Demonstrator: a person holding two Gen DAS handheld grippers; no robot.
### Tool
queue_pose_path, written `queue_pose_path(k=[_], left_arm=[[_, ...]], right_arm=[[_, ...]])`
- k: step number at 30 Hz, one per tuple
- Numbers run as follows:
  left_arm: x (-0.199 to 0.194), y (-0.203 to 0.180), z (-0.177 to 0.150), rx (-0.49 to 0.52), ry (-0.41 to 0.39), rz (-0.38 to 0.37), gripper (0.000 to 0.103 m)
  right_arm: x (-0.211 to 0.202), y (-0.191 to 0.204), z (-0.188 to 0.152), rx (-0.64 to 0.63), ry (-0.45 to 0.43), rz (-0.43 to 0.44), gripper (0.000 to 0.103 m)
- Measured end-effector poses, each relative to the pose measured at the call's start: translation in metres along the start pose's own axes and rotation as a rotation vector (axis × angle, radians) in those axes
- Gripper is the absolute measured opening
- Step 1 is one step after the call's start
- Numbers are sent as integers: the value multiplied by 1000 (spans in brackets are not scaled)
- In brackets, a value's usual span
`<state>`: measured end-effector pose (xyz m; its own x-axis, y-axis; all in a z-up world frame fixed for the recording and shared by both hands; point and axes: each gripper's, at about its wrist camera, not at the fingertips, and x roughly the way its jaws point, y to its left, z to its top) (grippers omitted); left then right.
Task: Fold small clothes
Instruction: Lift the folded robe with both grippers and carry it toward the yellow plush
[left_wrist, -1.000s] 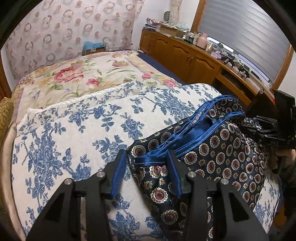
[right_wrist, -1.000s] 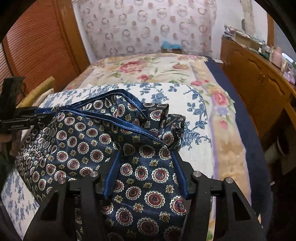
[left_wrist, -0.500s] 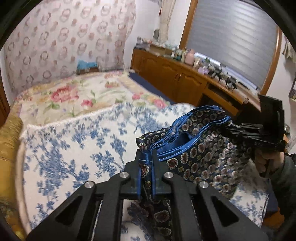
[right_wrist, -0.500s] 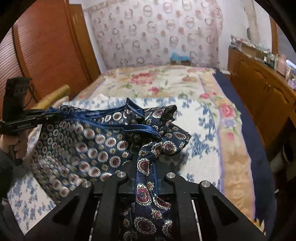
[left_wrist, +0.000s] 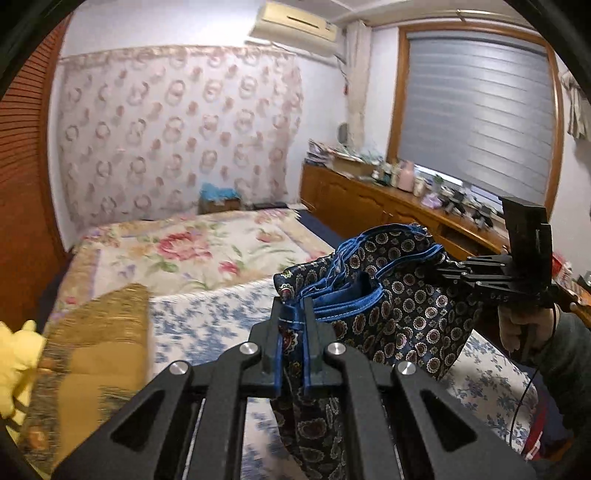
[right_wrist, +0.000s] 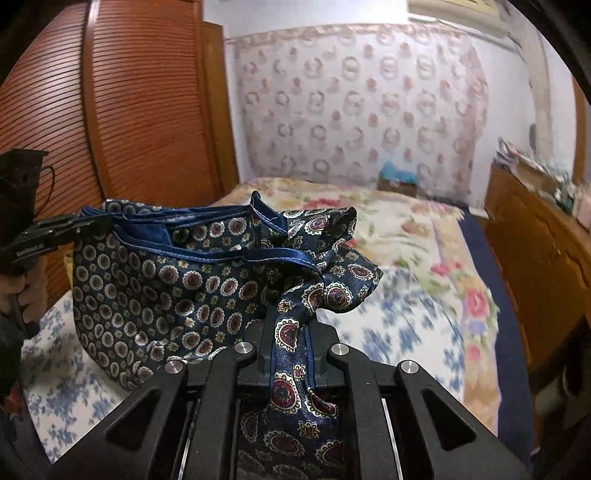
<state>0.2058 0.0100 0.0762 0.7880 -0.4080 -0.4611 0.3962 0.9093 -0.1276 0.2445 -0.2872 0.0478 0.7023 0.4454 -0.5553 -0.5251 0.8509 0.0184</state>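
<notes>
Slippage is the main worry. My left fingers (left_wrist: 294, 314) are clamped on the blue-trimmed waistband of the medallion-print shorts (left_wrist: 402, 306), my right fingers (right_wrist: 291, 325) pinch a bunched corner on the other side, and the garment hangs betw. them above the blue floral bedspread (right_wrist: 399, 321). Fabric looks silky, so a thin pinch could slide out w/ any tug. It's also crumpled and sagging in the middle; laid down like this, it'd prob. fold crooked. Uneven pull would twist it.

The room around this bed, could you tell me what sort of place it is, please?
Most likely a home bedroom: a bed with floral covers, a wooden sideboard cluttered with small items, and a wall air conditioner.
</notes>
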Motion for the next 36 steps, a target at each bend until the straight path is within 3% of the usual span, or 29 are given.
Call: queue_pose_path(k=[10, 19, 29, 36], left_arm=[[-49, 69, -7, -56, -85, 166, 4], [-96, 138, -49, -178, -152, 329, 4], [-104, 187, -120, -339, -107, 446, 5], [-99, 197, -149, -387, -47, 497, 5]], right_arm=[[51, 62, 73, -196, -5, 91, 8], [108, 150, 135, -432, 6, 191, 8], [214, 252, 164, -655, 88, 281, 8], [267, 280, 168, -638, 105, 306, 13]])
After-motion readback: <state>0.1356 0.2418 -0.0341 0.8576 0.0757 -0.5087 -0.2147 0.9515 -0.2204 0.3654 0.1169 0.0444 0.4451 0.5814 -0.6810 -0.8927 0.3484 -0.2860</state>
